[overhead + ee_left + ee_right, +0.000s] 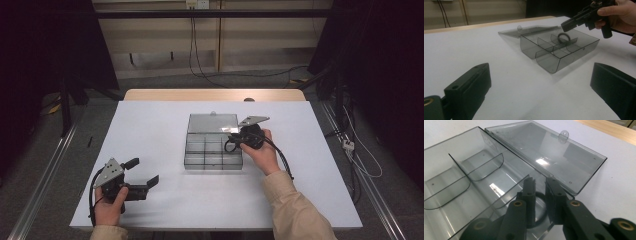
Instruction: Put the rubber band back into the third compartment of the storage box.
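Clear divided box (214,150) at table centre, long axis across the table, lid (549,155) laid flat behind. Black ring (563,38) stands on edge in its far-right compartment. Right gripper (540,185) above it, jaws slightly parted, ring unclamped. Left gripper (145,172) open, well apart.

We see the left gripper (142,175) and right gripper (235,140) as matte black tools, each topped by a grey three-cornered plate and trailing a black cable. Brass-coloured pivot bushings sit in the linkage arms of the right gripper, and its flat pads are black. The person's sleeves (295,205) are beige with ribbed cuffs.
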Demonstrator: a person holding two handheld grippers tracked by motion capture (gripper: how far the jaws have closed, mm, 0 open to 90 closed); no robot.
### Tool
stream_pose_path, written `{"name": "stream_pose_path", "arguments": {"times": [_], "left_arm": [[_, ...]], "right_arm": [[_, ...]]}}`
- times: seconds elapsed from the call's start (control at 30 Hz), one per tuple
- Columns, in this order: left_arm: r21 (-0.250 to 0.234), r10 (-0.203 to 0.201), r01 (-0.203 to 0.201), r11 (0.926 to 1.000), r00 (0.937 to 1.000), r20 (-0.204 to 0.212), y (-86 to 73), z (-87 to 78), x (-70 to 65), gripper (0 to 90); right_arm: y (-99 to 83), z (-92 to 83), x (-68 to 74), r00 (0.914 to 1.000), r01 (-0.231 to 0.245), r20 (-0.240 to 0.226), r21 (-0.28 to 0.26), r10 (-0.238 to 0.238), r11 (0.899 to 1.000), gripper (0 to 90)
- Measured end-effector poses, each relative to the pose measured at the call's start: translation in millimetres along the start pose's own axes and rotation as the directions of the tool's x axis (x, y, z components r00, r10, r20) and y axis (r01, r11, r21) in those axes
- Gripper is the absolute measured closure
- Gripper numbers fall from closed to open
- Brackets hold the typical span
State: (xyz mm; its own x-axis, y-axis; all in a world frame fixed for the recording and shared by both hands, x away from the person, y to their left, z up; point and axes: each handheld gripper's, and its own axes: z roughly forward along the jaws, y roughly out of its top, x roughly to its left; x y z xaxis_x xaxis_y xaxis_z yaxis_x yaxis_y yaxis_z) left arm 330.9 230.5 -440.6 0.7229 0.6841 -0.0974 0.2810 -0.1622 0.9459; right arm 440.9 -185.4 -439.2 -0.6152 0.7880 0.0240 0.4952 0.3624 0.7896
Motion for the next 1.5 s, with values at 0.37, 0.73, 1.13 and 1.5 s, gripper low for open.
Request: {"name": "stream_pose_path", "arguments": {"times": [0.37, 0.73, 1.13, 1.5], "left_arm": [[-0.004, -0.005, 0.005, 1.0, 1.0, 0.0, -0.8, -0.2, 0.5, 3.1], [0.005, -0.008, 0.008, 1.0, 1.0, 0.004, -1.1, 2.4, 1.1, 3.1], [0.002, -0.009, 0.009, 1.0, 0.9999, 0.011, -0.7, 4.5, -0.5, 3.1], [-0.003, -0.008, 0.008, 1.0, 0.9999, 0.009, -0.4, 4.1, -1.4, 3.1]], "right_arm": [[3.0, -15.5, 0.8, 0.9985, -0.05, -0.025, -0.042, 0.049, 0.998, 53.7], [-5.1, -45.7, 3.8, 0.9919, -0.111, -0.071, -0.081, 0.105, 0.991, 28.7], [-30.3, -70.7, 4.0, 0.9919, -0.119, -0.055, -0.094, 0.114, 0.988, 19.8], [-47.0, -84.4, 8.9, 0.9946, -0.099, -0.043, -0.102, 0.095, 0.99, 18.5]]}}
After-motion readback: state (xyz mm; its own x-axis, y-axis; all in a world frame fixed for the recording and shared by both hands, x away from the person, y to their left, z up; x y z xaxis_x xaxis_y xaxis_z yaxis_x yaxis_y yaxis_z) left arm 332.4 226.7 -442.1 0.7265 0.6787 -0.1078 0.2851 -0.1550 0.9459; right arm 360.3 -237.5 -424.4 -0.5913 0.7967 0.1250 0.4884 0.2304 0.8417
